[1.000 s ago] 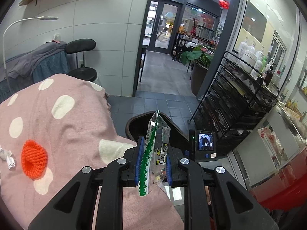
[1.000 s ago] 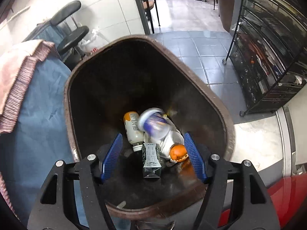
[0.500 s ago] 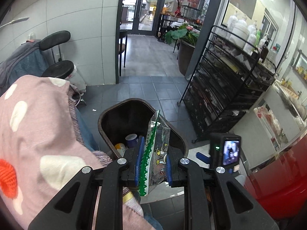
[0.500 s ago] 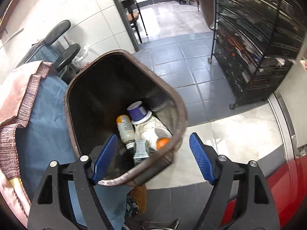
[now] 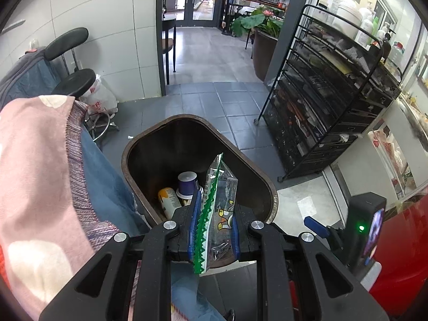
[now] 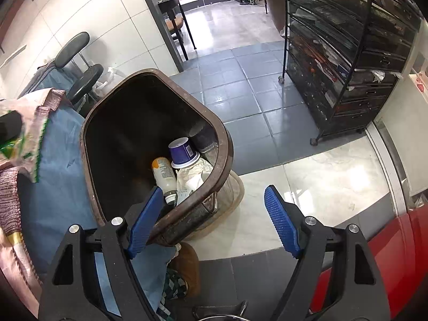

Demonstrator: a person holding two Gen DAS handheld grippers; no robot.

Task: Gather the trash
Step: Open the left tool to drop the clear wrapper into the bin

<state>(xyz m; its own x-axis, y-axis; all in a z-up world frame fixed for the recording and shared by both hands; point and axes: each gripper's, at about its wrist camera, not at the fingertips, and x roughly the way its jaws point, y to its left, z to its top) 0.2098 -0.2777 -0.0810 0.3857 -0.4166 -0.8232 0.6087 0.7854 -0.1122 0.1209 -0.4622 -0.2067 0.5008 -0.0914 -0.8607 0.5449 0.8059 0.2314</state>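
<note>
My left gripper is shut on a clear plastic wrapper with a green zigzag edge and holds it over the near rim of a brown trash bin. The bin holds a purple cup, a white bottle and crumpled paper. My right gripper is open and empty, above the bin's near right rim. The cup, the bottle and the paper show inside. The wrapper shows at the left edge of the right wrist view.
A pink dotted blanket over blue cloth lies left of the bin. A black wire rack stands to the right, a black stool at the back left. A red surface is at the near right.
My left gripper carried the wrapper from above the blanket to over the bin. My right gripper pulled back from inside the bin and opened wider. The purple cup settled in the bin.
</note>
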